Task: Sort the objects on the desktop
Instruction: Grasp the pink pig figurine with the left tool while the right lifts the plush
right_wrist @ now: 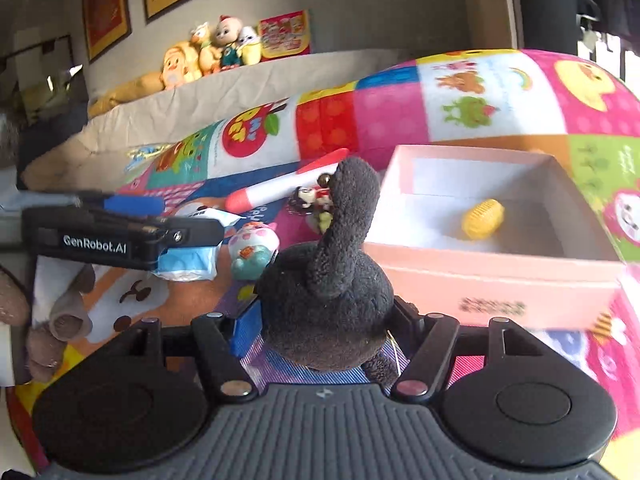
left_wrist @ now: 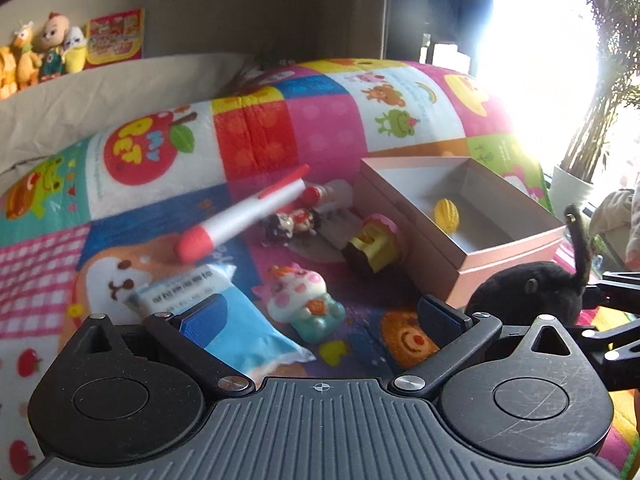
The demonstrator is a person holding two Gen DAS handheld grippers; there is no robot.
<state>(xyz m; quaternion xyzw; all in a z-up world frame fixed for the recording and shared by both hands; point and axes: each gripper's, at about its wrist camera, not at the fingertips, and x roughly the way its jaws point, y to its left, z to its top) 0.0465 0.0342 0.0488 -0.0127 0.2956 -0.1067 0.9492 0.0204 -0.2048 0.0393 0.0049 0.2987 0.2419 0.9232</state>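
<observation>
My right gripper (right_wrist: 326,320) is shut on a black plush toy (right_wrist: 332,280) and holds it just left of the pink box (right_wrist: 496,276), which contains a yellow ribbed toy (right_wrist: 482,213). The plush also shows in the left wrist view (left_wrist: 528,286). My left gripper (left_wrist: 320,312) is open above the colourful mat, its left finger over a blue tissue packet (left_wrist: 240,332). Between its fingers lies a pink-and-green squishy animal (left_wrist: 306,306). Further off lie a red-and-white marker (left_wrist: 244,214), a small figurine (left_wrist: 292,222) and a yellow-pink stamp toy (left_wrist: 372,246).
A patchwork cushion (left_wrist: 320,120) rises behind the objects. Plush toys (right_wrist: 208,52) line the back ledge. A potted plant (left_wrist: 592,128) stands at the far right by a bright window. Brown slippers (right_wrist: 68,320) lie at the left.
</observation>
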